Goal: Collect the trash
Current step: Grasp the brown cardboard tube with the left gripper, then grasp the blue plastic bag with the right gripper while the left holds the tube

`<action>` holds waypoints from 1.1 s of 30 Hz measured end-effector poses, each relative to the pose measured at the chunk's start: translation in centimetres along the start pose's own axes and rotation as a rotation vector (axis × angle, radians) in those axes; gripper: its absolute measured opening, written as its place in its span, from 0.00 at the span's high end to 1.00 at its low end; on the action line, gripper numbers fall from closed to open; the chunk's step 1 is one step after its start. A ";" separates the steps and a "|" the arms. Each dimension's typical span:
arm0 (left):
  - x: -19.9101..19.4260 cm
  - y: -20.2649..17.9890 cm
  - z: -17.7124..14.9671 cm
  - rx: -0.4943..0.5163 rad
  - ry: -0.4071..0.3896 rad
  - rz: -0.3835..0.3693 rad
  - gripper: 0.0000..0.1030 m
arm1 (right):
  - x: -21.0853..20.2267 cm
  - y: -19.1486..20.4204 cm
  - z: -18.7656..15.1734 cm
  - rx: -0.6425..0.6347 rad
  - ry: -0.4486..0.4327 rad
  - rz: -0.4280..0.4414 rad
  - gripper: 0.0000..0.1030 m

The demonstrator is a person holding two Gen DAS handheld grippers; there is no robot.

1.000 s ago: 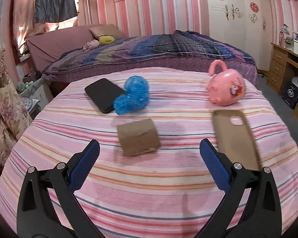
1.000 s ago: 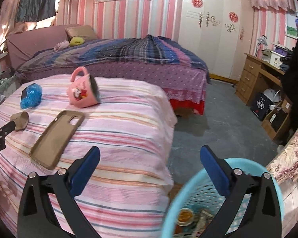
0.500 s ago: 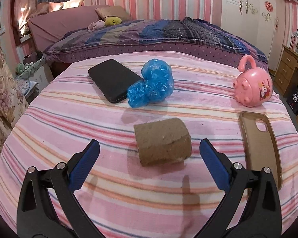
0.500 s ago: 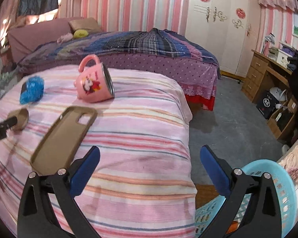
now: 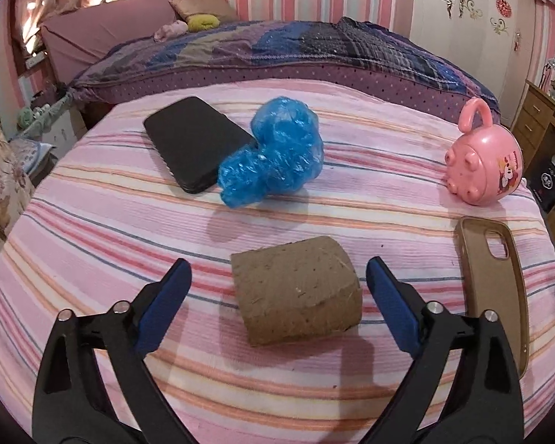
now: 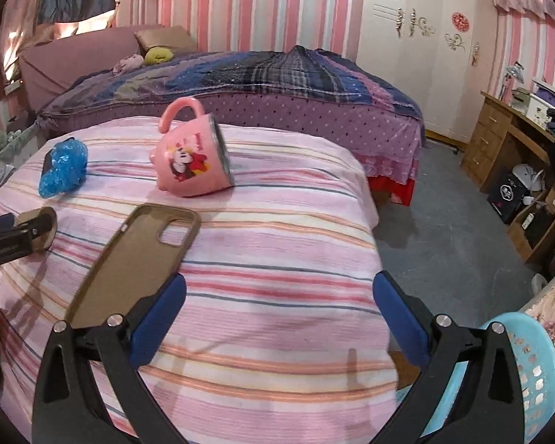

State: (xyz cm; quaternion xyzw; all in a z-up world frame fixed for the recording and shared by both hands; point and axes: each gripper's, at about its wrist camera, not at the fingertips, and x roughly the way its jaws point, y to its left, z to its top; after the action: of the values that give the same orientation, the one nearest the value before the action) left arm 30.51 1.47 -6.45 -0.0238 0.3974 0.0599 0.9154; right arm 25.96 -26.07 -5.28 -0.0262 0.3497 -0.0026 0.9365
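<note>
The left gripper (image 5: 277, 288) hangs low over the pink striped bedspread (image 5: 92, 244) with the brown cardboard block (image 5: 296, 294) lying between its blue pads; the jaws have just been narrowing, yet a gap shows on both sides of the block and neither pad touches it, so the fingers are released. The block rests flat on the spread, near the front edge. Farther back, a crumpled blue plastic bag (image 5: 273, 157) lies touching the near corner of a black phone (image 5: 196, 144) that sits to its left. Off to the right a pink mug (image 5: 484, 164) lies on its side with its handle pointing up, and nearer than it a tan phone case (image 5: 495, 292) lies open side up. The right gripper (image 6: 279, 303) hovers over the right part of the same bed with its jaws spread wide and nothing between them, only bare striped cloth. At the lower right of its view, down beside the bed, the rim of a light blue perforated basket (image 6: 529, 362) shows. Beyond the striped spread stands a second bed under a dark patchwork quilt (image 6: 262, 74).
</note>
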 end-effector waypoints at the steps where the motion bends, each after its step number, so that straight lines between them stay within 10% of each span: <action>1: 0.1 -0.1 0.0 0.005 0.004 -0.008 0.15 | 0.1 0.1 0.1 -0.003 0.004 0.002 0.04; 10: 0.3 0.6 0.1 0.025 0.031 -0.072 0.46 | 1.0 2.7 0.9 -0.034 -0.002 -0.013 0.04; 33: -1.7 16.9 2.9 -0.094 -0.059 0.173 0.48 | 4.2 19.5 6.5 -0.167 -0.097 0.156 0.04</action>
State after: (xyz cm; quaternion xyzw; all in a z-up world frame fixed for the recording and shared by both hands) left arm 29.33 18.34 -3.14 -0.0303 0.3674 0.1581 0.9160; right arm 33.14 -6.42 -4.08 -0.0767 0.3039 0.1005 0.9443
